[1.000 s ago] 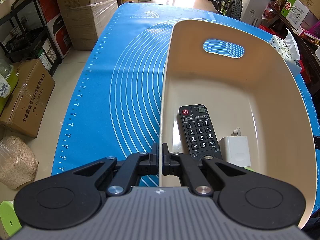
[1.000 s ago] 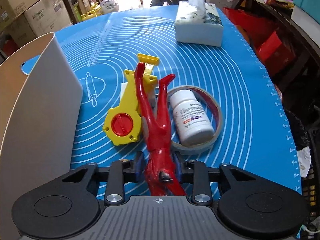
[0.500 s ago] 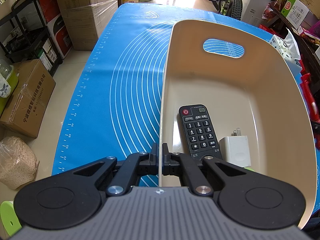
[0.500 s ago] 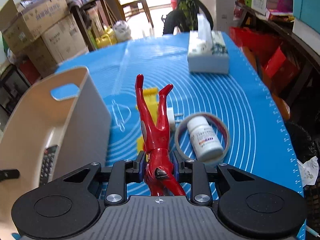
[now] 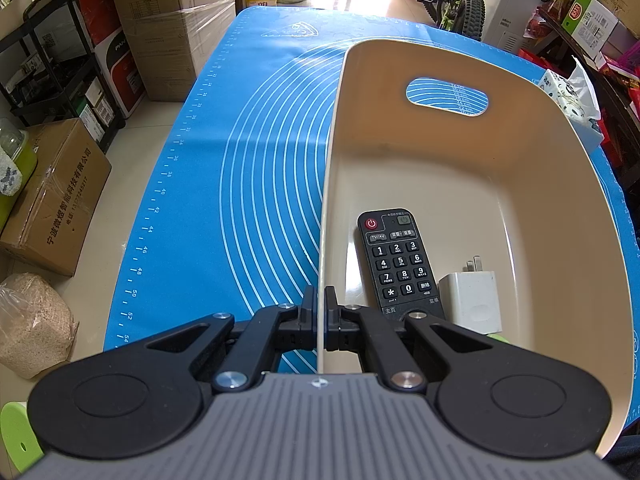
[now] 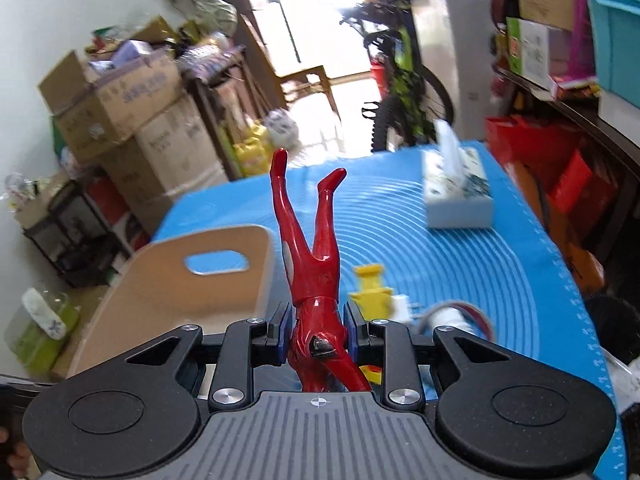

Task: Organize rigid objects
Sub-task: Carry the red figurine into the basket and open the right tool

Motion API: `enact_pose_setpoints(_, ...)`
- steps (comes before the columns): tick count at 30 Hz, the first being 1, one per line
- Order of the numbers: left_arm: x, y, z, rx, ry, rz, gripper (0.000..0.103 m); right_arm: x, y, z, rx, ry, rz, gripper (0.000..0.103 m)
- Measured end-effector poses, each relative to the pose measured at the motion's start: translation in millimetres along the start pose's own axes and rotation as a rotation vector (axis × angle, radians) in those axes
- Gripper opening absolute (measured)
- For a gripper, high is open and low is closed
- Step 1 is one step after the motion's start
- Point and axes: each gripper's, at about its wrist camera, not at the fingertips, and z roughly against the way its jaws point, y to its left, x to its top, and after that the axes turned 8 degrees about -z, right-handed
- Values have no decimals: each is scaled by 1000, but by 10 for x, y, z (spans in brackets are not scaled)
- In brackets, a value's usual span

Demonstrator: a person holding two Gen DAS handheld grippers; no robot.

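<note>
The right gripper (image 6: 316, 334), fingers clamping the red figurine (image 6: 314, 276), has lifted it off the counter (image 6: 500, 248) toward the beige bin (image 5: 520, 184), whose near-left wall the left gripper (image 5: 319, 322) pinches shut.

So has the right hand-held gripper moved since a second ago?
Yes. The right hand-held gripper, shut on the red figure, has risen and tilted up: the tissue box sits lower in its view now.

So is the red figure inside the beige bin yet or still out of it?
Out. The right gripper holds the red figure upside down above the blue mat; the beige bin contains only a remote and charger.
</note>
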Motion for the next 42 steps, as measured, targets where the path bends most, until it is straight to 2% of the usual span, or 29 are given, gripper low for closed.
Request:
enact_pose_setpoints(6, 1, 1, 2, 1, 0, -2, 4, -33, 384, -16, 71, -9, 66, 36)
enact_pose_setpoints(15, 1, 1, 2, 2, 0, -2, 3, -281, 878, -245, 135, 64, 164, 36)
enact_pose_setpoints(21, 2, -2, 2, 3, 0, -3, 3, -485, 1070, -406, 143, 127, 218, 36)
enact_pose_setpoints(30, 7, -7, -4, 5, 0, -5, 3, -799, 1232, -625, 141, 269, 288, 36)
enact_pose_setpoints(39, 9, -9, -6, 7, 1, -7, 3, -819, 1282, -738, 120, 353, 297, 35)
enact_pose_setpoints(41, 9, -9, -7, 7, 1, -7, 3, -820, 1272, -731, 120, 354, 296, 37)
enact_pose_setpoints(42, 11, -10, -8, 7, 1, -7, 3, -809, 1252, -717, 120, 349, 292, 44)
